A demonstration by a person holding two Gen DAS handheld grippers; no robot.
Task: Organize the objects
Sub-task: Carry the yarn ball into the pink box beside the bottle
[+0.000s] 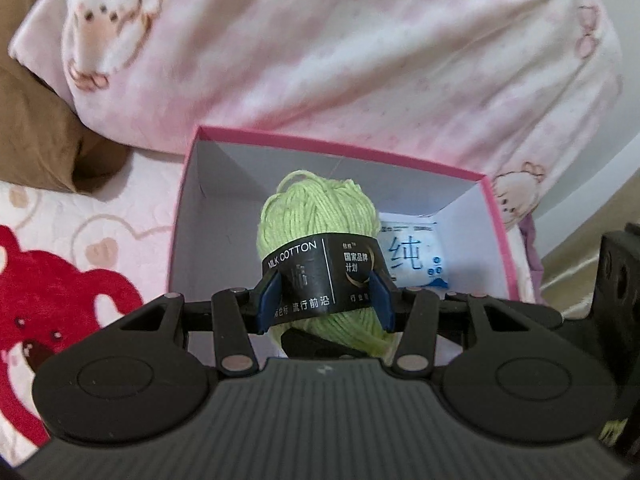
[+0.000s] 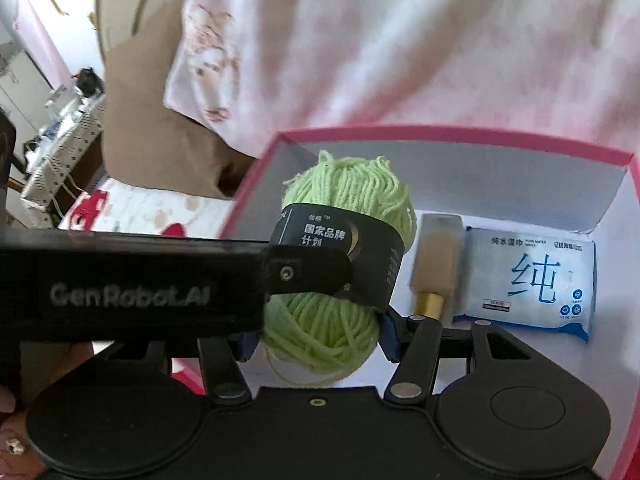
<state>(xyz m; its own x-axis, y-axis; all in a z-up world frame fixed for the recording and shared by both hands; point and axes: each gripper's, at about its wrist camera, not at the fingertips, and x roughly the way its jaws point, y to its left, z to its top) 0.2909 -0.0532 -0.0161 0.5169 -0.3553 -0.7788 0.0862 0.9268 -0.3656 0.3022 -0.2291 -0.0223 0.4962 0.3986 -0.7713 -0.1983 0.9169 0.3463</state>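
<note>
A light green yarn ball [image 1: 320, 216] with a black "MILK COTTON" band is held over the open pink box [image 1: 340, 148]. My left gripper [image 1: 325, 300] is shut on the yarn ball at the band. In the right wrist view the yarn ball [image 2: 344, 200] sits between my right gripper's blue fingers [image 2: 390, 336], and the left gripper's black finger crosses in from the left onto the band. Whether the right fingers press the yarn I cannot tell. A white wet wipes pack [image 2: 528, 280] and a beige bottle with a gold cap [image 2: 436, 264] lie inside the box [image 2: 440, 136].
The box stands on a bed sheet with a red bear print [image 1: 52, 292]. A pink patterned quilt [image 1: 340, 48] is bunched up behind the box, beside a brown pillow [image 1: 36, 128]. A cluttered table [image 2: 60, 140] stands far left.
</note>
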